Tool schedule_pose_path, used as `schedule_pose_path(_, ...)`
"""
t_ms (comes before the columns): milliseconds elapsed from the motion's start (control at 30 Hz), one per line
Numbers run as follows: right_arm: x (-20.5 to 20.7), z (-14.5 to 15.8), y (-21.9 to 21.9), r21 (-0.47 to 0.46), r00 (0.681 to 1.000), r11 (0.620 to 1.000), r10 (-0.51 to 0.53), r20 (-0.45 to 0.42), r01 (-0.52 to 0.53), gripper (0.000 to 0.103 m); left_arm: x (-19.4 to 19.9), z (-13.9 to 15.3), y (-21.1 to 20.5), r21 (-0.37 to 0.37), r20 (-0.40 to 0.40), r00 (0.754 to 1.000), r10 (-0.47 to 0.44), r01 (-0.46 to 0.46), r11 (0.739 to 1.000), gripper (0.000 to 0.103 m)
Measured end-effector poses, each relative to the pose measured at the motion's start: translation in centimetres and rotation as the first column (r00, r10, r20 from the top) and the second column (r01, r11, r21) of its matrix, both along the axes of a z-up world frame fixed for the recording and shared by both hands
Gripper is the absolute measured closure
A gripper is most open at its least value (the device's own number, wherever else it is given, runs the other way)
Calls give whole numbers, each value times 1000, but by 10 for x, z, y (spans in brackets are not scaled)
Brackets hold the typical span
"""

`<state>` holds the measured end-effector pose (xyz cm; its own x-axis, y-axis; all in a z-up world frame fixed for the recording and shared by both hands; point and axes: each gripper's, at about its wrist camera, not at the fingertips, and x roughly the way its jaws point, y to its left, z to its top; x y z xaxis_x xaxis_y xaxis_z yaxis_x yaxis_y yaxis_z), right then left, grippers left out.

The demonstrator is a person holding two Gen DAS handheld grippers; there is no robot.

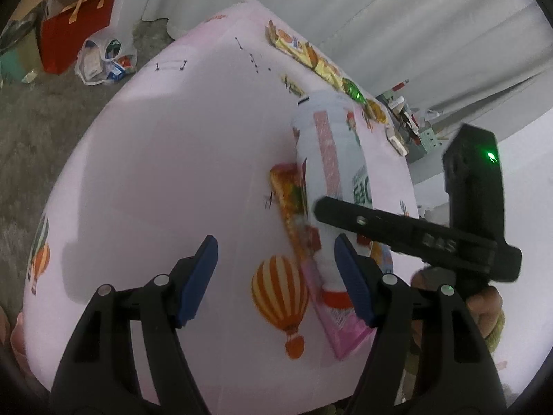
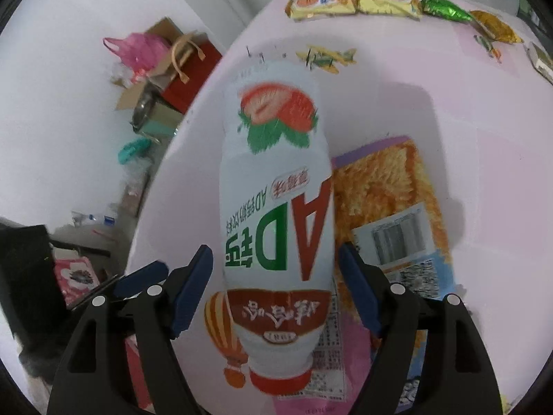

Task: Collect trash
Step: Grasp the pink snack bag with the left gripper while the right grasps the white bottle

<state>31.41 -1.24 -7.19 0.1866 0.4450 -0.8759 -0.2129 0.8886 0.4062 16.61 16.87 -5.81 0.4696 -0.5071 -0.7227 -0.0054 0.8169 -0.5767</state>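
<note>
A white AD-calcium milk bottle (image 2: 276, 186) with a strawberry print and a red cap lies on the pink tablecloth (image 2: 466, 110). It rests partly on an orange snack bag (image 2: 387, 190). My right gripper (image 2: 274, 288) straddles the bottle's lower body, and its blue pads (image 2: 193, 287) stand a sliver clear of both sides. In the left wrist view the bottle (image 1: 331, 159) lies to the right, with its cap beside my right-hand finger. My left gripper (image 1: 274, 280) is open over bare cloth with nothing between its pads. A hand (image 1: 484, 304) holds the black right gripper (image 1: 414, 235) across the bottle.
Yellow biscuit packets (image 2: 352, 1), a green foil wrapper (image 2: 446, 8) and a gold wrapper (image 2: 494, 26) line the table's far edge. A pink packet (image 1: 342, 328) lies under the bottle's cap. On the floor stand a red paper bag (image 1: 72, 31) and a filled plastic bag (image 1: 103, 58).
</note>
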Motion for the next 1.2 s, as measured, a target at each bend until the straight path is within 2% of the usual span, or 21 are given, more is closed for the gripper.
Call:
schedule_pose_path(100, 0, -7, -1, 14, 1000, 1000, -21, 0, 21, 44, -5, 3, -4, 0, 11, 1000, -24, 24, 1000, 38)
schedule_pose_path(233, -6, -3, -23, 75, 998, 995, -69, 1, 69, 45, -7, 6, -14, -7, 17, 997, -69, 69, 998, 38)
schedule_pose_path(367, -16, 18, -59, 114, 992, 988, -116, 56, 109, 45, -6, 5, -26, -37, 3, 994, -111, 111, 993, 38)
schedule_pose_path(467, -29, 31, -95, 78, 983, 986, -154, 102, 146, 45, 1, -1, -35, -45, -22, 992, -123, 122, 992, 39)
schedule_pose_path(600, -47, 19, -122, 7, 981, 985, -173, 85, 173, 45, 14, -14, -44, -51, -83, 990, -116, 112, 992, 42)
schedule_pose_path(667, -54, 11, -125, 6, 984, 986, -164, 68, 164, 45, 19, -19, -50, -92, -95, 988, -122, 113, 989, 45)
schedule_pose_path(767, -60, -4, -122, -3, 983, 985, -174, 55, 175, 45, 21, -20, -57, -107, -94, 986, -141, 131, 986, 48)
schedule_pose_path(833, -63, -12, -123, 15, 981, 982, -190, 50, 189, 45, 20, -24, -60, -155, -105, 982, -155, 138, 978, 51)
schedule_pose_path(900, -67, -11, -130, 26, 978, 980, -198, 63, 197, 45, 19, -27, -60, -208, -113, 981, -159, 133, 969, 53)
schedule_pose_path(1000, -71, -10, -129, 32, 976, 978, -206, 75, 204, 45, 17, -25, -64, -243, -86, 981, -173, 148, 959, 59)
schedule_pose_path(1067, -73, -11, -128, 43, 974, 977, -213, 78, 210, 45, 15, -16, -73, -221, -41, 979, -198, 184, 958, 71)
schedule_pose_path(1133, -73, -14, -129, 60, 972, 974, -221, 77, 217, 45, 14, -9, -85, -153, -18, 975, -224, 218, 964, 81)
schedule_pose_path(1167, -74, -14, -132, 73, 970, 972, -230, 75, 225, 45, 13, -5, -92, -86, -11, 971, -238, 236, 968, 88)
schedule_pose_path(1200, -76, -15, -136, 89, 968, 968, -242, 71, 236, 45, 16, -2, -98, -42, -7, 970, -245, 244, 969, 91)
